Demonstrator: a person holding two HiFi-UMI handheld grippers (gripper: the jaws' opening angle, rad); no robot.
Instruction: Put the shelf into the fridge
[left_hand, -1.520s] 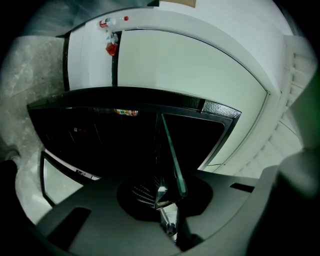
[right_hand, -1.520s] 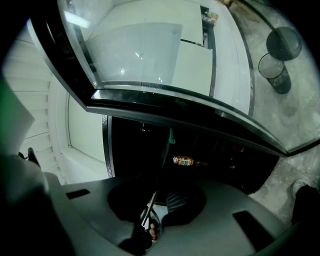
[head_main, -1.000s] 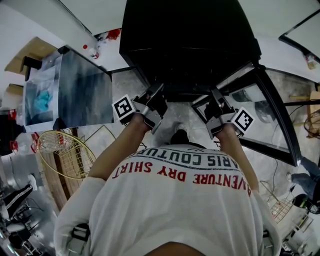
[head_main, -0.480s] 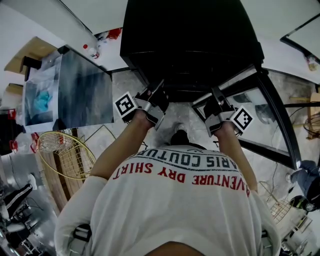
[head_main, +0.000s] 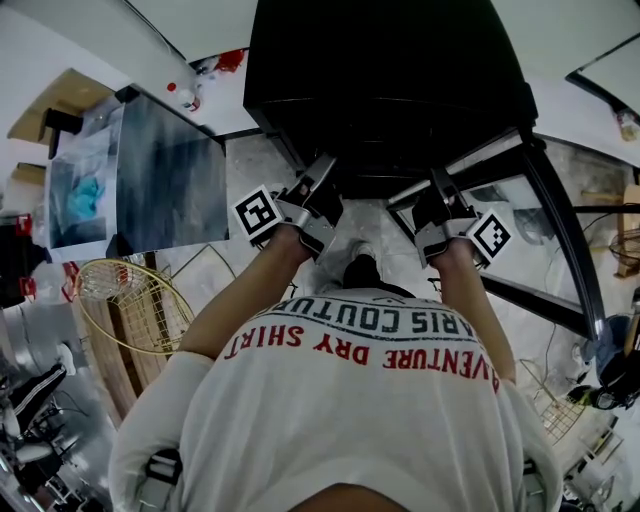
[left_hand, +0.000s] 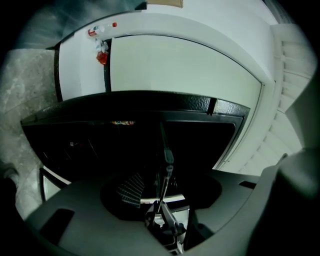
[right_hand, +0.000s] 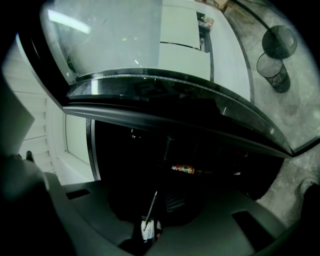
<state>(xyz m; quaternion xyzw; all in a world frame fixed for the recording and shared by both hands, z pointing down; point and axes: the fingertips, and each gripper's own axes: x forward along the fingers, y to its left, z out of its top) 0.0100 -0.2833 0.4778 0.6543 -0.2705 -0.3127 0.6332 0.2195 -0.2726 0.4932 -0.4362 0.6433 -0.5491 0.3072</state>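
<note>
The thin dark wire shelf (left_hand: 131, 187) lies inside the black fridge (head_main: 380, 90); the left gripper (left_hand: 162, 217) is opening off its near wire, the right gripper (right_hand: 149, 225) looks pinched on it. Light, stiff, probably slippery; best gripped on that near rail, left and right ends

- The floor (head_main: 250, 165) is pale speckled stone and spreads out on both sides of the right claw (head_main: 438, 190).
- A black fridge (head_main: 380, 80) stands on it straight ahead of that claw, and its glass door (head_main: 545, 230) is swung open on the claw's right.
- A shoe (head_main: 360, 272) is planted just behind the claw, a little to its left.
- A round wire basket (head_main: 130, 300) sits well off to its left.
- A mesh bin (right_hand: 272, 74) and a darker round bin (right_hand: 279, 41) stand close together, far out to its right beyond the door.
</note>
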